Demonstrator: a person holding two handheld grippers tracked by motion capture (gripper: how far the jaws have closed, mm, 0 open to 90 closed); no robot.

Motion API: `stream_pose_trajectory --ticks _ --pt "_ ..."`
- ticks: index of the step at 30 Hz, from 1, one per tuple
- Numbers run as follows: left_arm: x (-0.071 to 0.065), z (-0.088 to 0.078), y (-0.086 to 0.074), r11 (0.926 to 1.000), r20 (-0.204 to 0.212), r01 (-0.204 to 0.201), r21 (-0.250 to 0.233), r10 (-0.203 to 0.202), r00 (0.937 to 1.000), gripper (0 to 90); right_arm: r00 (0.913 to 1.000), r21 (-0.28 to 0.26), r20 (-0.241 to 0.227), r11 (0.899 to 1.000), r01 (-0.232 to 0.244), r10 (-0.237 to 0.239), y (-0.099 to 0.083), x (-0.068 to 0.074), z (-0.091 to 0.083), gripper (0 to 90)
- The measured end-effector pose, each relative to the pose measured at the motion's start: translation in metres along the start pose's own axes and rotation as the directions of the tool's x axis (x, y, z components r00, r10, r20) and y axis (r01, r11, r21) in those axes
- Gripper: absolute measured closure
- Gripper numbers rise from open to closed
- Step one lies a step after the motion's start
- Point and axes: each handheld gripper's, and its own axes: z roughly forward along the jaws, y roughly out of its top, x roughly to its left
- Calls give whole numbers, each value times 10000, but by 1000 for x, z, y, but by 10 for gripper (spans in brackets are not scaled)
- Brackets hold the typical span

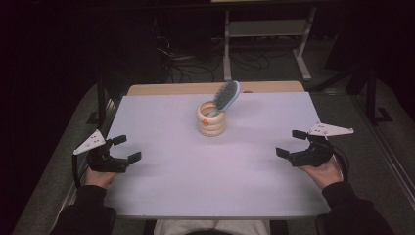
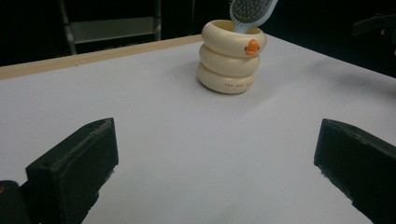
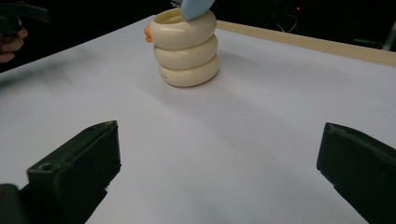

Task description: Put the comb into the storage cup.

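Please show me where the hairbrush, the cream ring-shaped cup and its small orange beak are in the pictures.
hairbrush (image 1: 226,95), high view, on the bristle face of its head.
cream ring-shaped cup (image 2: 227,63), left gripper view, on the middle ring of its wall.
orange beak (image 2: 252,46), left gripper view, on the orange bump on the top ring.

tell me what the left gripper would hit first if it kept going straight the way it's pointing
Probably the cream ring-shaped holder with the blue hairbrush in it. The left gripper has open jaws and bare white table ahead, though the holder sits slightly off-centre, so it might just graze it.
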Motion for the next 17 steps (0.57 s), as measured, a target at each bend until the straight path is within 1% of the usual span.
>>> stream_pose_trajectory --ticks 4,6,10,14,17 --pt "0 0 0 10000 5 21 5 -21 10000 0 9999 -111 57 9999 127 -126 -5 1 -1 0" --pt "0 1 0 10000 22 51 17 -51 10000 0 9998 22 61 9999 166 -166 -9 0 0 0" --pt "1 0 0 10000 -2 58 -7 -58 10000 0 9998 333 166 9994 97 -103 -16 -1 2 0" --pt "1 0 -1 9999 -15 96 -27 -96 10000 0 9995 435 211 9988 211 -220 -20 1 2 0" --pt "1 0 0 9999 -9 95 -69 -95 10000 0 9994 558 265 9982 197 -212 -21 3 3 0"
